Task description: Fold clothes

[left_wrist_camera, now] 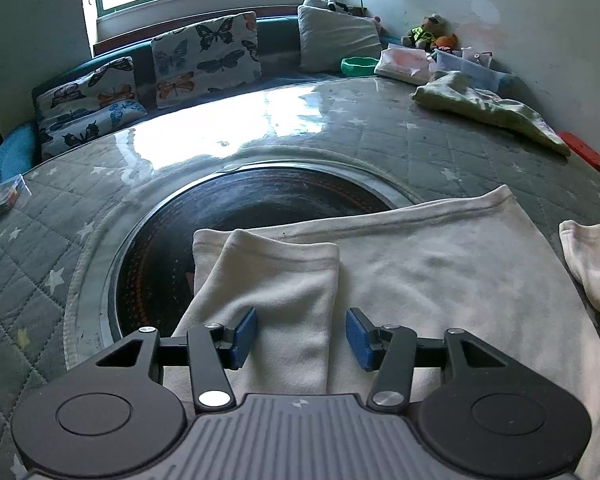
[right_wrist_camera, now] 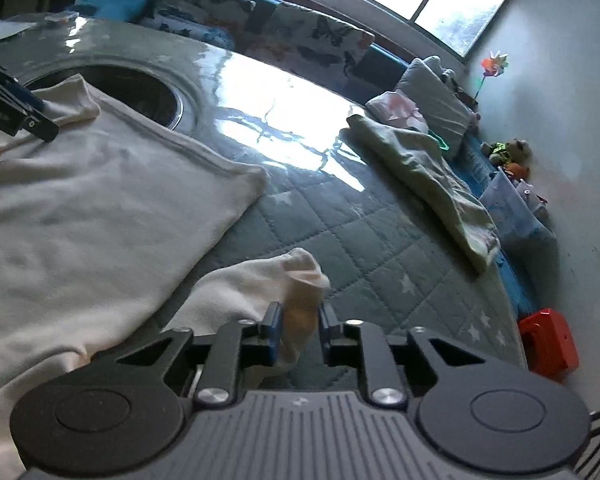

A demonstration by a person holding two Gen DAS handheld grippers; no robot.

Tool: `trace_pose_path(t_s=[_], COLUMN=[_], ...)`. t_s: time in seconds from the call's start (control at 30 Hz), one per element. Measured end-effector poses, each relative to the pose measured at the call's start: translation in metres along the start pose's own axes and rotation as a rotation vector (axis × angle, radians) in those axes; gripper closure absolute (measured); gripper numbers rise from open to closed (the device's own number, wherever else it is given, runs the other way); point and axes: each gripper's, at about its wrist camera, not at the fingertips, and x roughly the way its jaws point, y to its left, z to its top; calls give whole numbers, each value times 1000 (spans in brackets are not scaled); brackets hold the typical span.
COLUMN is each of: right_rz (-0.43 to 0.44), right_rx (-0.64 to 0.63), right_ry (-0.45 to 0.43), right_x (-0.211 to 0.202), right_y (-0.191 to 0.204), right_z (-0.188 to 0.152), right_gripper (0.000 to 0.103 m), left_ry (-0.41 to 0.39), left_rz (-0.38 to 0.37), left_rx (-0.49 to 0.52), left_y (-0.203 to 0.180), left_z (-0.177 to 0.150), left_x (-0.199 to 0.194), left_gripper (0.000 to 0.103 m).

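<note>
Left claw [left_wrist_camera: 302, 338] spread apart, low over the folded-in left sleeve [left_wrist_camera: 284, 288] of the cream shirt [left_wrist_camera: 440, 280], gripping nothing. Right claw [right_wrist_camera: 298, 328] clamped on the other sleeve cuff [right_wrist_camera: 300, 276], lifted beside the shirt's right edge. Shirt lies flat on the quilted desk [right_wrist_camera: 340, 232], partly covering the round black inset [left_wrist_camera: 260, 196].
</note>
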Motion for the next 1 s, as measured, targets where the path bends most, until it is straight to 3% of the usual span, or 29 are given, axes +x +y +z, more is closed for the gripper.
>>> trace_pose_path(t_s=[0.1, 0.27, 0.53, 0.73, 1.0], right_rz=[6, 99, 162, 55, -27], right_rx=[20, 89, 289, 210, 94], right_ry=[-26, -28, -3, 37, 99], right_x=[-6, 1, 25, 18, 10], right_y=[-3, -6, -30, -30, -23], right_z=[1, -1, -8, -15, -17], right_gripper=[74, 72, 73, 73, 66], left_ry=[-2, -4, -10, -14, -8], left_rz=[7, 17, 21, 16, 31], left_rx=[-6, -12, -13, -38, -39], left_y=[-1, -3, -4, -1, -4], left_z=[1, 2, 1, 3, 7], left_x=[1, 3, 4, 2, 8], left_gripper=[50, 51, 50, 44, 44])
